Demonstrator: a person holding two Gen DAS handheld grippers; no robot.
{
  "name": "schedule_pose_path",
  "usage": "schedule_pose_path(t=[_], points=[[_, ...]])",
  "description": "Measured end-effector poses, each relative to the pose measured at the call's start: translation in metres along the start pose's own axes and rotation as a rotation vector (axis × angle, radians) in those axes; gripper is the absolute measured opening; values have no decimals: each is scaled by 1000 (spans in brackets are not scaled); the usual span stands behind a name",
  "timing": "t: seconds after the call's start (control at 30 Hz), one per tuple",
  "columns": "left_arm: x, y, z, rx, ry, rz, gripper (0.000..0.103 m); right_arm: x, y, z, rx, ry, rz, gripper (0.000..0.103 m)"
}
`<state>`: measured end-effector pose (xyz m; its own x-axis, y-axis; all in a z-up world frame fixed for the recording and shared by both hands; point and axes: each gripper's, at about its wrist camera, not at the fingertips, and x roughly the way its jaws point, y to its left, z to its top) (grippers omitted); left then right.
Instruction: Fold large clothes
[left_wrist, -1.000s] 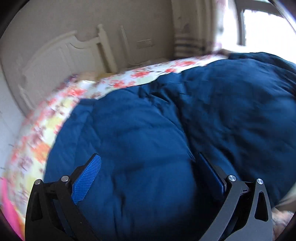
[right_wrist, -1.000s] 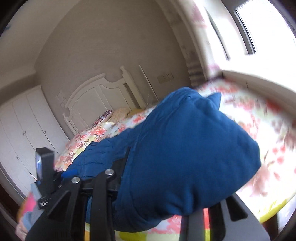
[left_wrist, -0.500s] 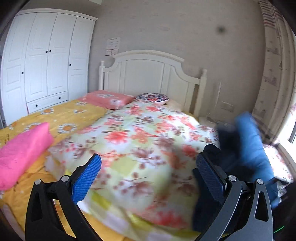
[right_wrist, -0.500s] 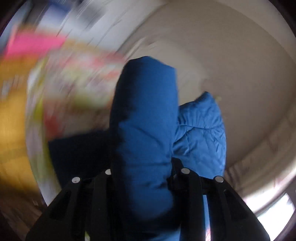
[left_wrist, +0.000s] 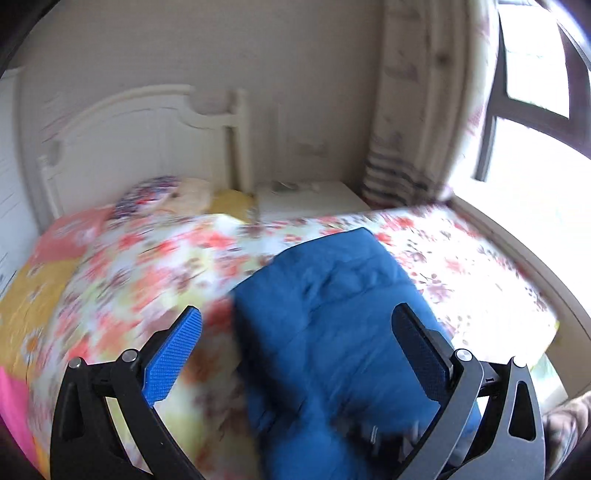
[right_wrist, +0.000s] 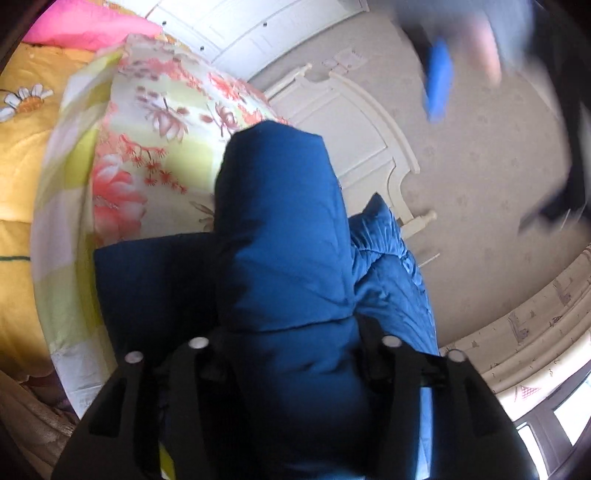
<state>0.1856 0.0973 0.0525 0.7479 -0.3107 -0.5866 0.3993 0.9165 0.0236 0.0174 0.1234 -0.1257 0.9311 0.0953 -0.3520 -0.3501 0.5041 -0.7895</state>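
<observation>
Two grippers: the left gripper (left_wrist: 297, 334) stands wide and empty, floral quilt (left_wrist: 140, 266) bare at frame left. The blue jacket (right_wrist: 284, 236) fills centre frame between the right gripper (right_wrist: 291, 350), whose jaws have just been opening; contact unclear.

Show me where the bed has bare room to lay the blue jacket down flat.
Open floral quilt lies left of the blue jacket, up toward the pillows by the headboard. A narrower strip runs right of it, along the window side. The near edge is crowded: the jacket bulges between the right gripper fingers.
</observation>
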Motion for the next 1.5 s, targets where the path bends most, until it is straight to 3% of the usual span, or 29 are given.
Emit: schedule_pose_path(t=[0.13,0.2,0.23,0.27,0.33,0.4,0.47,0.53,0.6,0.7,0.73,0.77,0.83,1.0,1.1,1.27,1.4,1.5], points=[[86,-25,21,93,115,10,99,-15,-5,-10,18,-41,47,63],[138,-19,7,95,187,90,99,-29,-15,-18,39,-73,134,66],[156,-13,-4,74,211,99,99,-38,-22,-24,56,-99,196,71],[166,1,-20,7,181,49,99,-51,-34,-33,92,-135,273,73],[163,28,-33,-123,126,-5,99,-70,-60,-53,185,-187,367,71],[158,52,-45,-241,109,38,99,-76,-102,-80,357,-206,431,65],[156,71,-56,-338,102,54,99,-69,-147,-109,561,-185,433,49],[156,84,-63,-395,106,33,99,-55,-188,-134,763,-148,392,48],[155,81,-63,-380,105,58,99,-50,-203,-143,819,-128,371,49],[150,64,-56,-289,104,154,99,-37,-181,-139,759,-100,437,50],[151,59,-55,-264,109,180,99,-21,-158,-135,700,-23,501,52],[149,58,-53,-254,113,186,99,-9,-129,-133,591,30,459,58],[146,57,-51,-240,124,183,99,-5,-112,-129,494,33,366,58],[115,37,-41,-89,154,340,99,4,-124,-138,511,49,429,58],[78,29,-51,-48,145,351,99,7,-124,-140,520,37,451,58],[47,10,-114,56,203,374,99,-1,-129,-140,513,27,473,58],[37,28,-155,-112,170,328,99,-10,-136,-133,483,11,529,59],[39,37,-162,-214,144,292,99,-8,-177,-132,532,-28,564,42]])
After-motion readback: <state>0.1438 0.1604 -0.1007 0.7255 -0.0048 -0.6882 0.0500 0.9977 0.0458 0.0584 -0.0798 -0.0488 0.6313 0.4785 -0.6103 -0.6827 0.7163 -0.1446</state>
